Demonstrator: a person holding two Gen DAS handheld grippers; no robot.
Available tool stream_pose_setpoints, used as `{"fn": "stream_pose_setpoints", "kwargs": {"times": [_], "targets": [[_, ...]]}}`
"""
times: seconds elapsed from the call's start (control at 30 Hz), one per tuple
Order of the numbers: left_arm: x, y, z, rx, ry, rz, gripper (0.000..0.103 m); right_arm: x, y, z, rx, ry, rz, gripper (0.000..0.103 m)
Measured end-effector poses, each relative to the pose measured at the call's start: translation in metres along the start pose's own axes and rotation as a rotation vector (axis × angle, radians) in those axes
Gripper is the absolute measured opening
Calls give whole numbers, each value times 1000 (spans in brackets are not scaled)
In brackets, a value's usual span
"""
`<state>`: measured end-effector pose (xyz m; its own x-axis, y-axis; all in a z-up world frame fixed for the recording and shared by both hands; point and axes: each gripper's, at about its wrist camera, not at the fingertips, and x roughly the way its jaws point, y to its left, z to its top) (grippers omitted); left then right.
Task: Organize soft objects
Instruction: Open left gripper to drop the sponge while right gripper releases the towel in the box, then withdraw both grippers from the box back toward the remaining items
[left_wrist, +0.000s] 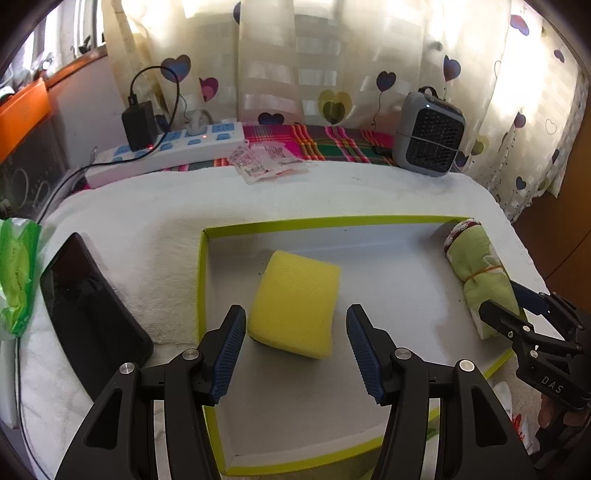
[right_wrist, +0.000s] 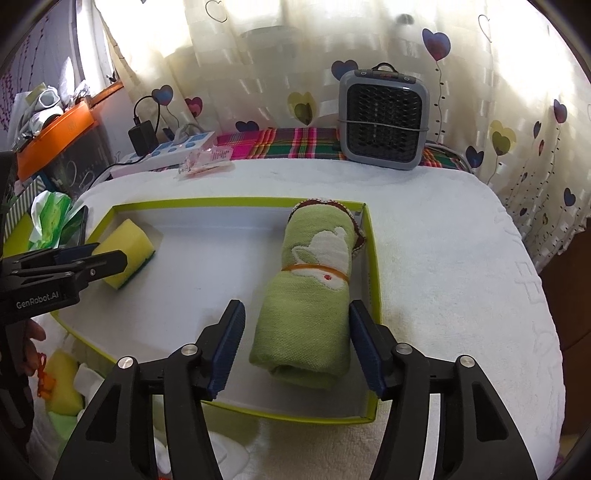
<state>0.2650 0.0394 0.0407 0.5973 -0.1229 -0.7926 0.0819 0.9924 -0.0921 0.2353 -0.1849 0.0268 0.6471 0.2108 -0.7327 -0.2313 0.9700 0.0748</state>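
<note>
- Where the white towel (left_wrist: 155, 221) covers the worktop, a shallow tray (right_wrist: 236, 201) with a lime-green rim sits in the middle, and everything else is placed around that tray.
- A yellow sponge (left_wrist: 295, 302) lies on the tray's white floor toward its left side; in the right wrist view it shows a green underside.
- The left gripper (left_wrist: 295, 354) hangs over the tray's near-left part with its jaws apart; the sponge's near end lies between the blue pads (left_wrist: 231, 354), and a gap shows on each side of it.
- A rolled green towel (right_wrist: 310, 306), bound with an orange rubber band (right_wrist: 314, 267), lies inside the tray along its right wall, reaching from the far right corner toward the near edge.
- The right gripper (right_wrist: 295, 350) straddles the near end of that roll with its jaws apart; the left pad stands clear of the cloth, while whether the right pad touches it cannot be told.
- A black phone (left_wrist: 88, 310) lies on the white towel just left of the tray, with a green packet (left_wrist: 16, 273) further left.
- Behind the tray, beyond the towel's far edge, stand a white power strip (left_wrist: 166, 151) on the left, some small sachets (left_wrist: 262, 158) near the middle, and a grey fan (right_wrist: 384, 118) on the right, on a plaid cloth (right_wrist: 291, 142).
- A heart-patterned curtain (right_wrist: 258, 74) hangs behind these.
</note>
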Motion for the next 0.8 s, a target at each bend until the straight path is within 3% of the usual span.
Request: {"fn": "stream_pose_setpoints", "kwargs": {"times": [0.8], "targets": [[-54, -5, -31, 2, -53, 24, 56, -37, 6, -22, 30, -40, 23, 60]]}}
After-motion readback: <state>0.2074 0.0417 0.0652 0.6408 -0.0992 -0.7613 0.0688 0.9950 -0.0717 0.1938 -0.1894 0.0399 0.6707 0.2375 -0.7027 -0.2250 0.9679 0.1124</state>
